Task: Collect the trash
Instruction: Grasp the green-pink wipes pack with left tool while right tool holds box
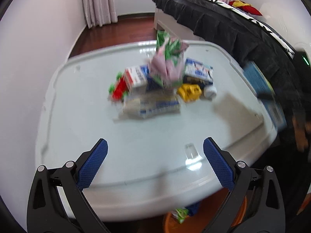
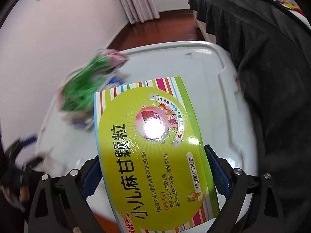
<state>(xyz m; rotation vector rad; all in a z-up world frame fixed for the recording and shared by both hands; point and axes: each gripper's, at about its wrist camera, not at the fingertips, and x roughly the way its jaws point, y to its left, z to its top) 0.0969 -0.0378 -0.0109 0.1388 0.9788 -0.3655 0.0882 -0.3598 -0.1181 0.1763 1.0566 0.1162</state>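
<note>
Filling the middle of our right view, the green medicine box (image 2: 153,151) sits squeezed in our right gripper (image 2: 153,167). Our left gripper (image 1: 155,153) gapes wide, holding nothing, low in frame; the trash pile (image 1: 161,85) lies mid-table (image 1: 97,136).
</note>
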